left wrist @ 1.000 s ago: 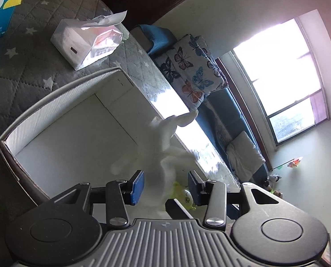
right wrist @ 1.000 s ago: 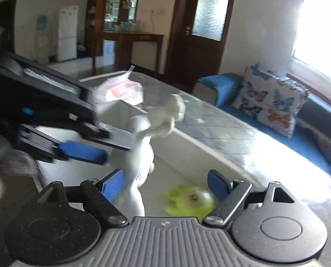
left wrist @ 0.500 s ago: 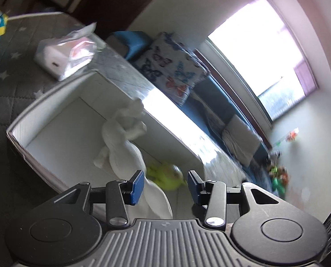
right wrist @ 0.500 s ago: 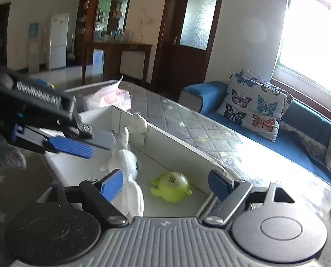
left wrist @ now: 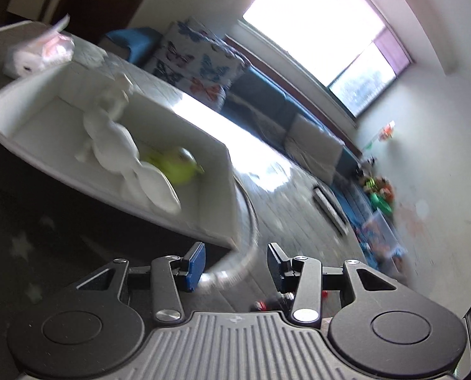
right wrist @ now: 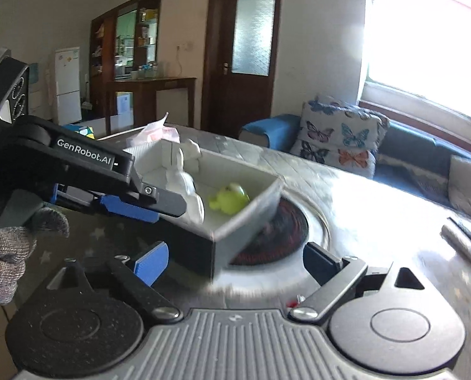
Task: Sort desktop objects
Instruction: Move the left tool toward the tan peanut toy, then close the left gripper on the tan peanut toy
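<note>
Quilted table (right wrist: 346, 190): white box (right wrist: 245, 218) holds white rabbit (left wrist: 115, 145), green toy (left wrist: 178, 167); both grippers empty, right widening.

Rabbit (left wrist: 115, 145) beside ball (left wrist: 178, 166) in box (left wrist: 213, 190)

Grey quilted bench (right wrist: 302, 166) with pale stars. On it: open white box (right wrist: 248, 212) over a round coiled plate (right wrist: 286, 231); tissue pack (left wrist: 39, 52) past the box's far end; flat dark bar (right wrist: 463, 240) near the right edge.
</note>
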Action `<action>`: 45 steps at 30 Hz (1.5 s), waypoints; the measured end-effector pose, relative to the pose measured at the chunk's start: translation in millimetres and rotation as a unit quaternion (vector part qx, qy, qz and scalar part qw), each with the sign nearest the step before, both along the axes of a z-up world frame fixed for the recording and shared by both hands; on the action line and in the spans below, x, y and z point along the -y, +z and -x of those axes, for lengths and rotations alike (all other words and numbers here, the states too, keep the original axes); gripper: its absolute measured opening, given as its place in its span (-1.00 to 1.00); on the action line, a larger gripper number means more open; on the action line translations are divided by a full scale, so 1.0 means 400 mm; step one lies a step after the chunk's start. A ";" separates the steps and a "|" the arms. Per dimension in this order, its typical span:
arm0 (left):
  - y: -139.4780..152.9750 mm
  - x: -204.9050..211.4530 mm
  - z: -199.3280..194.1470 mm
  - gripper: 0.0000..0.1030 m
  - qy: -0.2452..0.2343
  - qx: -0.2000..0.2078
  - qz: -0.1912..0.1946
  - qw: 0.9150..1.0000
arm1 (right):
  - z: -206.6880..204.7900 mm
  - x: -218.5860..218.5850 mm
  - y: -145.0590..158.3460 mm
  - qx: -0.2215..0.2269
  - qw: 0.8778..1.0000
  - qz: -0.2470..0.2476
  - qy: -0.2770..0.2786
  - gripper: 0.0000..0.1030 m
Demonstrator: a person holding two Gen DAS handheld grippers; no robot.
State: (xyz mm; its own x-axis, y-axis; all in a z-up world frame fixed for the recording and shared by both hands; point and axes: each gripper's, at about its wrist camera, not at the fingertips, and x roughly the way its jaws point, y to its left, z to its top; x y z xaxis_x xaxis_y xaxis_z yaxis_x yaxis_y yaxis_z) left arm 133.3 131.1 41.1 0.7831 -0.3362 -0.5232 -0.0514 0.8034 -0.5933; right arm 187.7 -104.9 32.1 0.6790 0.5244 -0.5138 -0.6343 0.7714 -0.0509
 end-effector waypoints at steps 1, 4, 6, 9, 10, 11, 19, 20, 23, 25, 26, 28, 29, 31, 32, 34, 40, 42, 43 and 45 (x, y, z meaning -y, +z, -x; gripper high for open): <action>-0.006 0.014 0.003 -0.12 -0.006 -0.002 -0.001 1.000 | 0.011 0.012 -0.006 -0.001 1.000 -0.001 -0.007 0.82; -0.027 0.056 0.005 -0.12 -0.030 -0.012 0.000 0.999 | 0.047 0.038 -0.025 0.003 1.000 0.005 -0.023 0.82; -0.037 0.084 0.006 -0.12 -0.044 -0.018 -0.005 0.999 | 0.069 0.060 -0.040 0.006 1.000 0.008 -0.030 0.82; -0.052 0.123 0.010 -0.12 -0.064 -0.026 -0.009 0.998 | 0.089 0.086 -0.053 0.006 0.999 0.011 -0.045 0.83; -0.057 0.136 0.010 -0.12 -0.074 -0.030 -0.010 0.997 | 0.097 0.107 -0.057 0.005 0.998 0.008 -0.054 0.83; -0.060 0.148 0.010 -0.12 -0.082 -0.031 -0.011 0.996 | 0.101 0.119 -0.059 0.002 0.998 0.004 -0.061 0.83; -0.062 0.234 0.028 -0.12 -0.131 -0.034 -0.017 0.991 | 0.134 0.208 -0.068 0.006 0.994 -0.004 -0.108 0.83; -0.060 0.245 0.030 -0.12 -0.138 -0.032 -0.016 0.990 | 0.137 0.217 -0.068 0.007 0.994 -0.005 -0.113 0.84; -0.056 0.279 0.031 -0.12 -0.161 -0.032 -0.016 0.986 | 0.142 0.255 -0.075 0.005 0.991 -0.007 -0.135 0.84; -0.058 0.305 0.027 -0.12 -0.177 -0.035 -0.016 0.983 | 0.143 0.279 -0.084 0.002 0.989 -0.006 -0.151 0.84; -0.059 0.317 0.028 -0.12 -0.183 -0.036 -0.018 0.982 | 0.143 0.290 -0.086 0.001 0.988 -0.006 -0.157 0.84; -0.061 0.338 0.029 -0.12 -0.194 -0.037 -0.024 0.980 | 0.146 0.311 -0.093 -0.001 0.986 -0.008 -0.169 0.84; -0.062 0.346 0.028 -0.12 -0.199 -0.038 -0.025 0.979 | 0.147 0.318 -0.094 -0.002 0.985 -0.009 -0.173 0.84; -0.063 0.362 0.022 -0.12 -0.208 -0.041 -0.024 0.977 | 0.146 0.340 -0.103 -0.005 0.982 -0.012 -0.186 0.84; -0.064 0.369 0.018 -0.12 -0.211 -0.043 -0.021 0.976 | 0.143 0.349 -0.107 -0.007 0.981 -0.012 -0.192 0.84; -0.066 0.386 0.008 -0.12 -0.222 -0.047 -0.015 0.974 | 0.141 0.365 -0.115 -0.011 0.979 -0.012 -0.201 0.84; -0.077 0.439 -0.024 -0.12 -0.237 -0.064 -0.005 0.969 | 0.131 0.413 -0.152 -0.034 0.975 -0.017 -0.219 0.84; -0.080 0.461 -0.034 -0.12 -0.242 -0.072 -0.001 0.968 | 0.130 0.418 -0.159 -0.037 0.975 -0.018 -0.219 0.84; -0.083 0.471 -0.039 -0.12 -0.245 -0.074 -0.001 0.967 | 0.129 0.420 -0.163 -0.039 0.975 -0.019 -0.219 0.84; -0.087 0.496 -0.053 -0.12 -0.250 -0.079 -0.004 0.965 | 0.128 0.427 -0.169 -0.042 0.975 -0.024 -0.217 0.83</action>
State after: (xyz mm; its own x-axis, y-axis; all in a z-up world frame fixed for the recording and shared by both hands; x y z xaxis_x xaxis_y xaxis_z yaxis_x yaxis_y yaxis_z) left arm 154.4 -67.2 6.5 0.4343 -0.6470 -0.6267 0.2541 0.7555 -0.6039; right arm 136.5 -275.8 -35.7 0.7993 0.2218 -0.5586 -0.2475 0.9684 0.0304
